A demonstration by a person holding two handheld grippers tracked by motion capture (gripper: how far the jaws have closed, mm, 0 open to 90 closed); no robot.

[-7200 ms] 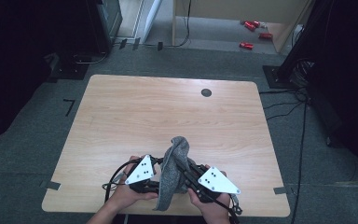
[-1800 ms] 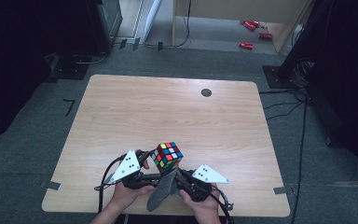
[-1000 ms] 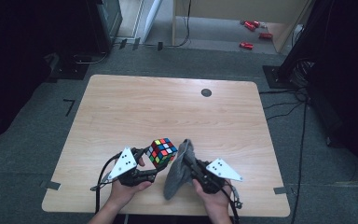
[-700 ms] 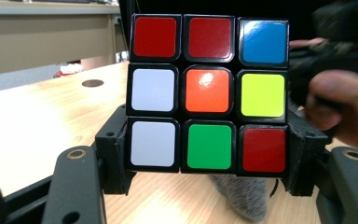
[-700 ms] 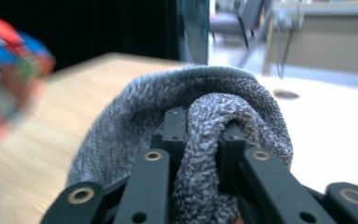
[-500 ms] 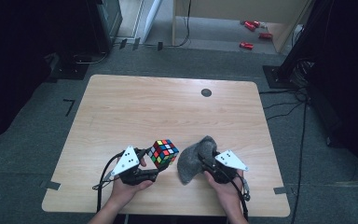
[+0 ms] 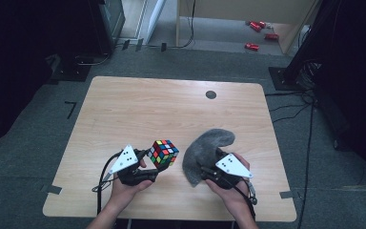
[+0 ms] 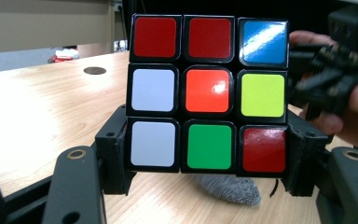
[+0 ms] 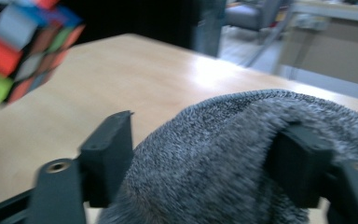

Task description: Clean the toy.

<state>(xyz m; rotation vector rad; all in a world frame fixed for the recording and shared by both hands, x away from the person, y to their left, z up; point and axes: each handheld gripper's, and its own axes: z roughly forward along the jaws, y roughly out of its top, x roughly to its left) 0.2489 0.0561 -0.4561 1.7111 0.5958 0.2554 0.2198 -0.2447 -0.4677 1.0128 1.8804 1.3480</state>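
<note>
Looking down from the high view, the left gripper [image 7: 148,168] has its jaws clamped on a scrambled puzzle cube [image 7: 163,154], held just off the wooden table [image 7: 138,109] near the front edge. The grey cloth [image 7: 204,153] lies a bit to the right of the cube, with the right gripper [image 7: 210,170] at its near end.

The left gripper view gets you what the high view can't: the cube's facing side up close [image 8: 208,95], red-red-blue on the top row, white-orange-yellow in the middle, white-green-red below, with the black jaws pinching its bottom row from both sides. Under the cube a bit of the cloth [image 8: 230,189] peeks out on the table, and the other hand [image 8: 349,116] with its gripper sits off to the right.

The right gripper view is blurry, but it shows the cloth [image 9: 223,158] bunched up between that gripper's two jaws. Those jaws have just been opening; the left one stands clear of the fabric, so it's not a pinch now. The cube [image 9: 21,46] hangs top left there.
</note>
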